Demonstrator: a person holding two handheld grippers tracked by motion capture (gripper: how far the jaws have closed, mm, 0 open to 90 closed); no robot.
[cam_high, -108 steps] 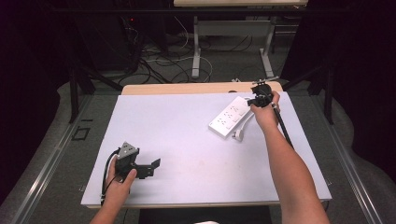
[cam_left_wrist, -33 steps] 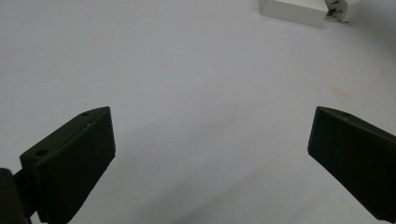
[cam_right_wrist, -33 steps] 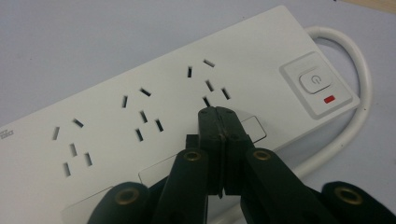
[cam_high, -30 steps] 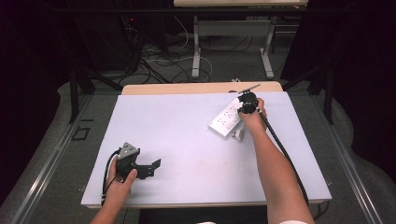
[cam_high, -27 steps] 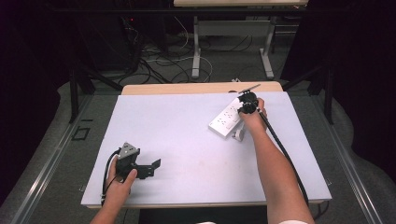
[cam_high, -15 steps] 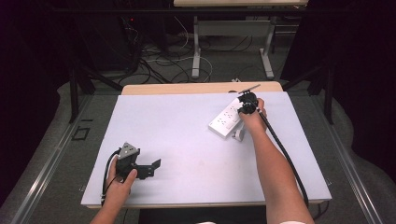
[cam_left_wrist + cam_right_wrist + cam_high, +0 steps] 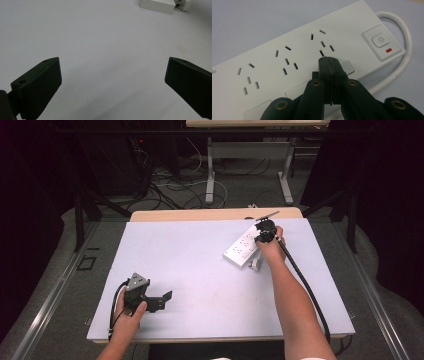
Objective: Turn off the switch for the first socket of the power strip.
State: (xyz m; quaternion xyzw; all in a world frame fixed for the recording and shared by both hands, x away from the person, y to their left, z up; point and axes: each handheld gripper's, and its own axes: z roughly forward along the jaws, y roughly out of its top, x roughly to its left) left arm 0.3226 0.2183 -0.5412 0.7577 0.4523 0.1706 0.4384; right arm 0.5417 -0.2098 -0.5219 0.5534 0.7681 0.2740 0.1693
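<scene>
We see a pale lavender rectangular tabletop (image 7: 200, 270). At its far right lies a white plastic power strip (image 7: 241, 249) with a white cable (image 7: 404, 50) looping by its switch end. Our right gripper (image 7: 329, 61), jaws pressed together and empty, hovers over the strip's near edge. Our left gripper (image 7: 167, 296) rests near left, jaws spread wide.

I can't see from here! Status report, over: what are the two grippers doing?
Left gripper open, on bare table. Right gripper shut, empty, tips over the power strip near its switch. Nothing in the way.
</scene>
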